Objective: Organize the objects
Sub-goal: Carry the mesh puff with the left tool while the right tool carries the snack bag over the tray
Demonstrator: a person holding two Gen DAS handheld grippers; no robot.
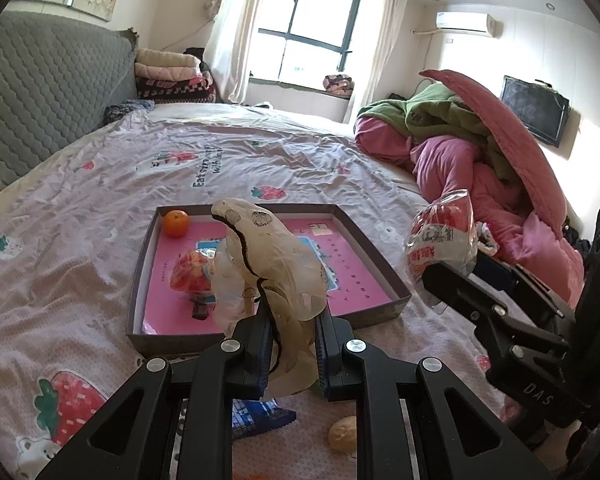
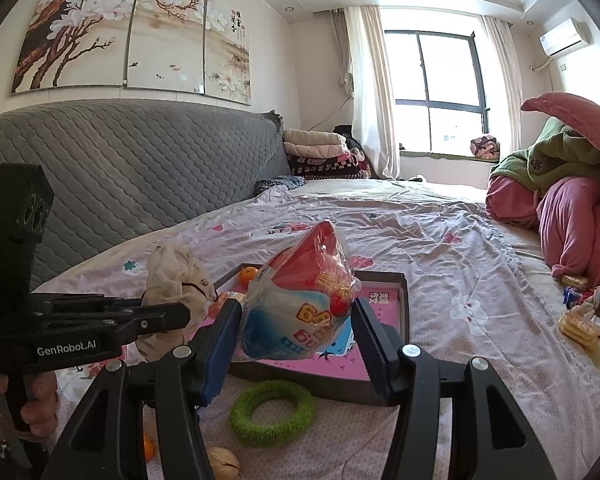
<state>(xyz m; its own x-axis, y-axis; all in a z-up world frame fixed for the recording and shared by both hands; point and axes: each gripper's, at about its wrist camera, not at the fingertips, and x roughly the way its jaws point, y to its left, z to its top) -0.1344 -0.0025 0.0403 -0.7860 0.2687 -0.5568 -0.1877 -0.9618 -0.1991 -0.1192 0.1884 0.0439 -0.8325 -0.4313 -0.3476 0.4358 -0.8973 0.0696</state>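
Grippers clamp above the tray (image 1: 380,248): left gripper (image 1: 292,344) pinches beige cloth (image 1: 268,248), right gripper (image 2: 296,336) squeezes snack bag (image 2: 304,300).

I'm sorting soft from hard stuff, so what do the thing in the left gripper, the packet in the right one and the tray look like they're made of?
The beige bundle in the left gripper looks like thin, crumpled fabric or gauze with dark trim. The snack packet in the right gripper is glossy clear plastic film, judging by its glare and wrinkles. The tray seems rigid cardboard, with matte grey walls and a printed pink liner.
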